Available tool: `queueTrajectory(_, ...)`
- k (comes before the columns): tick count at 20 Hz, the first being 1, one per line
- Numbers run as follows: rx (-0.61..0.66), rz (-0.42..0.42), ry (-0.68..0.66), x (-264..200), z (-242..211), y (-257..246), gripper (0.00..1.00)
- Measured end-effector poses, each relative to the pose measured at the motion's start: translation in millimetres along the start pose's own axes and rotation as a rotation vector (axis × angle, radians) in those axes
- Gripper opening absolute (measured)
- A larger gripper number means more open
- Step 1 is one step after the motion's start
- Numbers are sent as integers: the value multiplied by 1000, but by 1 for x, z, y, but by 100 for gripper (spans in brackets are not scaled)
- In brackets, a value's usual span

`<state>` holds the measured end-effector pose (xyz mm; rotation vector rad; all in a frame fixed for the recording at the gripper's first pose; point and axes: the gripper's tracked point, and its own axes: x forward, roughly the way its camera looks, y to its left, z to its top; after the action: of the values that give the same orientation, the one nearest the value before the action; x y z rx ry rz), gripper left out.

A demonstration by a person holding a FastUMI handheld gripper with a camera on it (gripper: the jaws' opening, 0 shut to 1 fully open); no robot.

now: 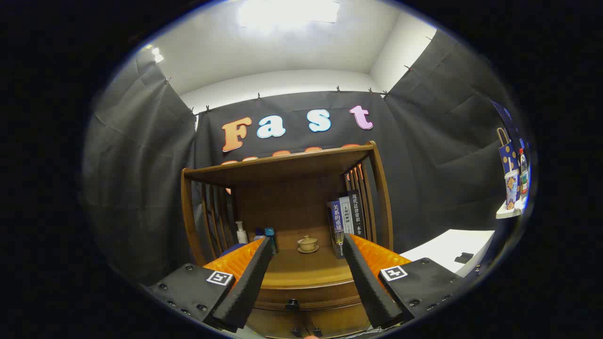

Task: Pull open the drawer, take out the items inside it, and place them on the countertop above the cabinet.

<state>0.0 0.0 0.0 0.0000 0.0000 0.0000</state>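
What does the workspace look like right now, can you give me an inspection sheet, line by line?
Surface: wooden countertop under a shelf with slatted sides.
Job's things: drawer shut, its dark handle between the fingers and below them; contents hidden.
Clutter: lidded cup on a saucer mid-counter; books upright at one side; pump bottle and small bottles at the other.
Gripper: gripper open, fingers apart, holding nothing, aimed at the countertop.
Cables: nothing seen.
Surroundings: black cloth walls; side ledge with a paper cup, bag and bottle; white table with a small dark item.
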Motion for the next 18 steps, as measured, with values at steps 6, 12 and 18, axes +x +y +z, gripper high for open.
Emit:
queueTrajectory(6,-2,4,2,0,-1,2,98)
queueTrajectory(12,-5,5,4,0,-2,2,98)
queueTrajectory(18,-6,7,3,0,-3,3,98)
